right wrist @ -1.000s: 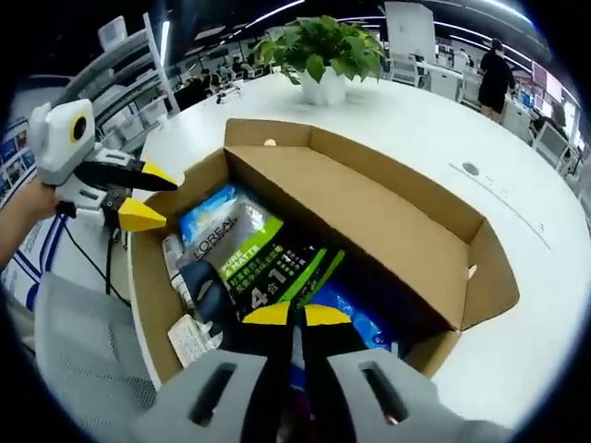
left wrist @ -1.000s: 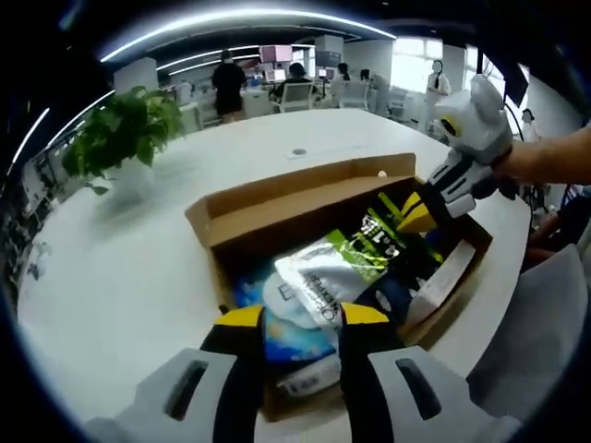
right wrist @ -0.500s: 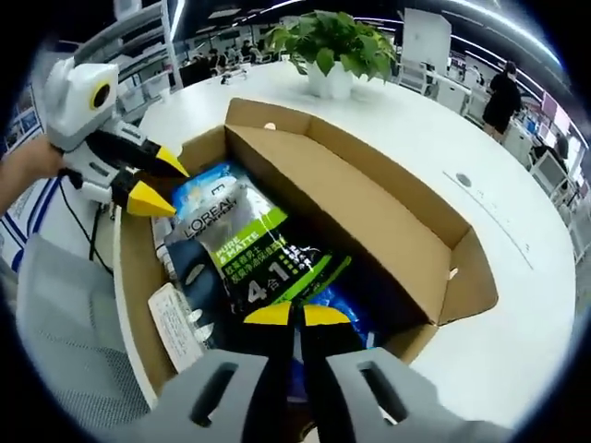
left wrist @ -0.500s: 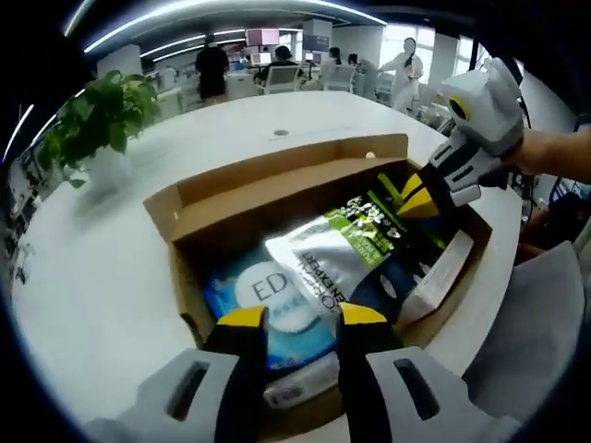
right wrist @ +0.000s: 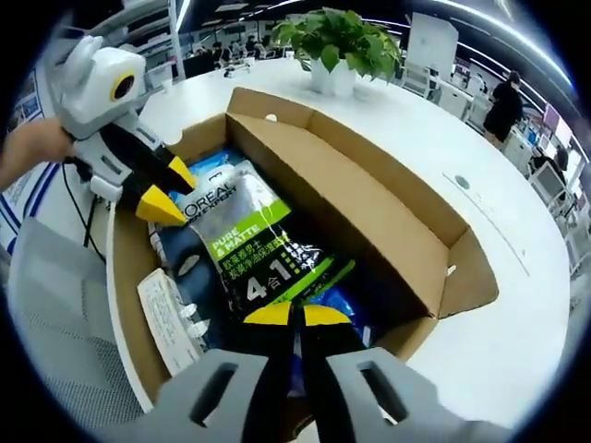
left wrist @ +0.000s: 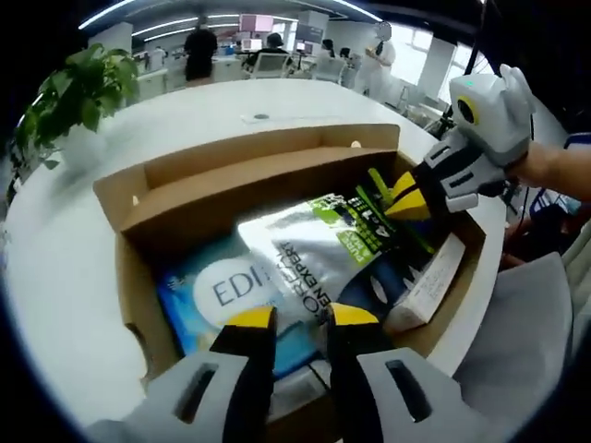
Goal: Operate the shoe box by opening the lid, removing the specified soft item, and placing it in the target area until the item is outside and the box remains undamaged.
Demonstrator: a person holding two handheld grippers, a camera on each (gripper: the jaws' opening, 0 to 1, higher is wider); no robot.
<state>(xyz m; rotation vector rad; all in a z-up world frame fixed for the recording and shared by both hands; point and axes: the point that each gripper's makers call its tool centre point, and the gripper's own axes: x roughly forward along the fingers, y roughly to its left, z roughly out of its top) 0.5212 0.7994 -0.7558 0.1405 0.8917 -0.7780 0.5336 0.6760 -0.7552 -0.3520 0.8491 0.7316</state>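
Observation:
An open cardboard shoe box stands on the white table, its lid flap raised along one long side. On top of its contents lies a soft silver, green and black pouch. My right gripper is shut on the pouch's green-and-black end. At the silver end, my left gripper hangs open, its yellow tips just over the pouch. A hand holds each gripper.
Under the pouch lie a blue pack and a small white carton by the box wall. A potted plant stands farther along the table. A grey chair is near the table edge. People stand far behind.
Both views have drawn closer to the box. My left gripper has come down nearer the pouch's silver end. The right gripper has stayed shut at the other end.

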